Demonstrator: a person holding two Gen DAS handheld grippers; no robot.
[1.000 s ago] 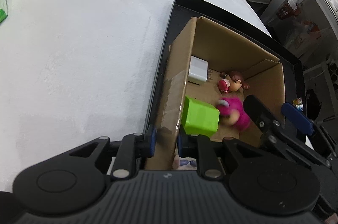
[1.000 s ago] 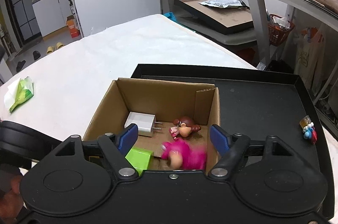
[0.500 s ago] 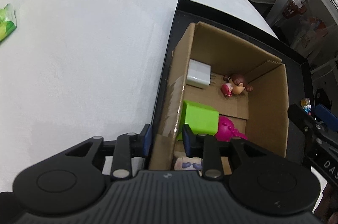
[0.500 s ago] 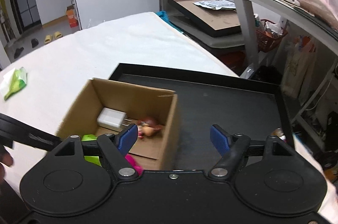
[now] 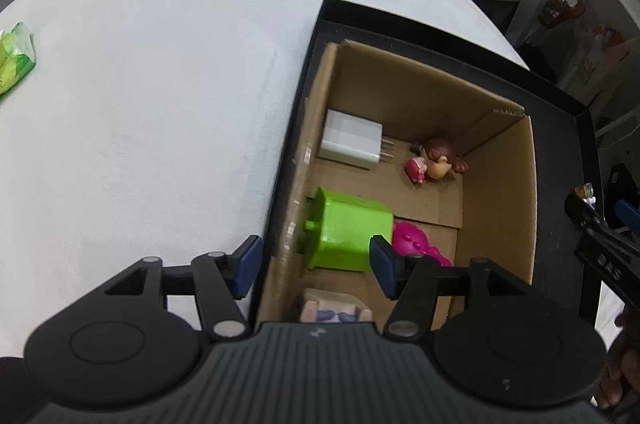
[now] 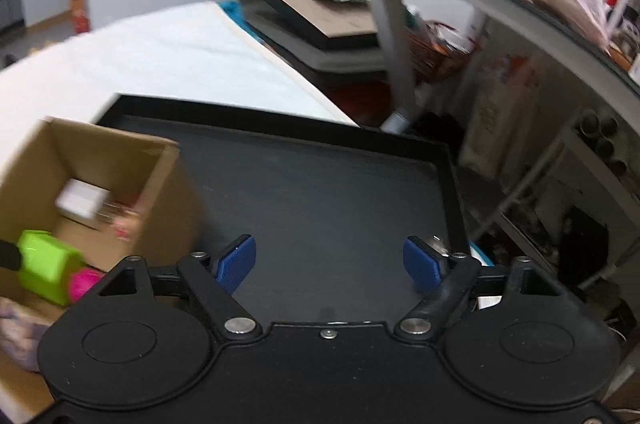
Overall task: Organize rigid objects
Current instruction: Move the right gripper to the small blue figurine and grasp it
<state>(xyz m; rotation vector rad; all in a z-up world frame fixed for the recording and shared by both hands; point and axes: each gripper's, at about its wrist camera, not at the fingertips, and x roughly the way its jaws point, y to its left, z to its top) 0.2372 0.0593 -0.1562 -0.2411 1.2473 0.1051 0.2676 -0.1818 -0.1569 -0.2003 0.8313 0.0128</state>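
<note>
An open cardboard box (image 5: pixel 496 183) stands on a black tray (image 5: pixel 560 95). In it lie a white charger (image 5: pixel 352 139), a brown-haired figurine (image 5: pixel 438 159), a green block (image 5: pixel 344 236), a pink toy (image 5: pixel 412 244) and a pale toy (image 5: pixel 332 308). My left gripper (image 5: pixel 316 268) is open, its fingers on either side of the box's left wall. The right gripper (image 6: pixel 329 264) hangs open and empty over the bare tray (image 6: pixel 320 191), right of the box (image 6: pixel 100 159). A small colourful figurine (image 5: pixel 586 191) sits at the tray's right rim, showing beside my right finger (image 6: pixel 422 264).
The tray rests on a white-covered table (image 5: pixel 160 83). A green packet (image 5: pixel 16 59) lies at its far left. Beyond the table are a metal shelf unit (image 6: pixel 520 23) and a second framed tray (image 6: pixel 320 11). The right gripper's body (image 5: pixel 604 248) shows at the right edge.
The left gripper, shut on the box's left wall before, has opened. The pink toy now rests in the box. My right gripper swung right, away from the box, over the bare tray.
</note>
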